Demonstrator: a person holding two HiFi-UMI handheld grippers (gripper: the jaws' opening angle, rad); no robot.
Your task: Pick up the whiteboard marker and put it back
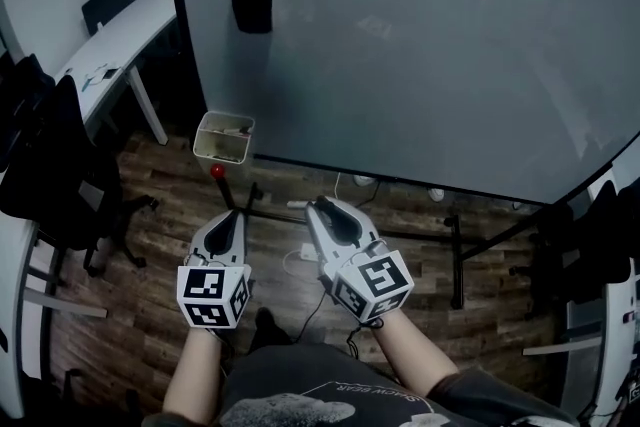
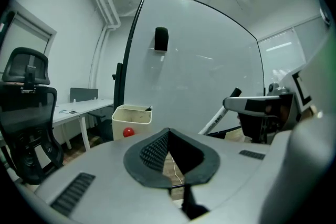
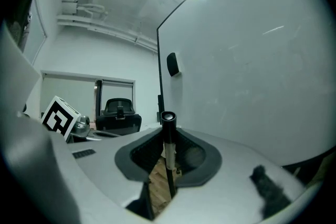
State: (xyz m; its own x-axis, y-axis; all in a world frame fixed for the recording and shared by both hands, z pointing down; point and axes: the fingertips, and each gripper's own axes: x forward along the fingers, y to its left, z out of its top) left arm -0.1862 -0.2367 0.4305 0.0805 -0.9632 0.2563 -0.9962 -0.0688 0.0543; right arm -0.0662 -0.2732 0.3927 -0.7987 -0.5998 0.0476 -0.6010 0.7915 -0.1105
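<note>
Before the whiteboard (image 1: 420, 45), both tongs point toward the board above the wooden floor (image 1: 290, 285). The right tongs (image 1: 320, 205) are clamped on the whiteboard marker (image 3: 167, 136), which stands upright between the pads with its black cap on top. The left tongs (image 1: 231, 214) are closed with nothing between them. Farther left, a cream bin (image 1: 224, 137) sits by the board's lower left corner, with a red ball (image 1: 216, 171) just on its near side.
</note>
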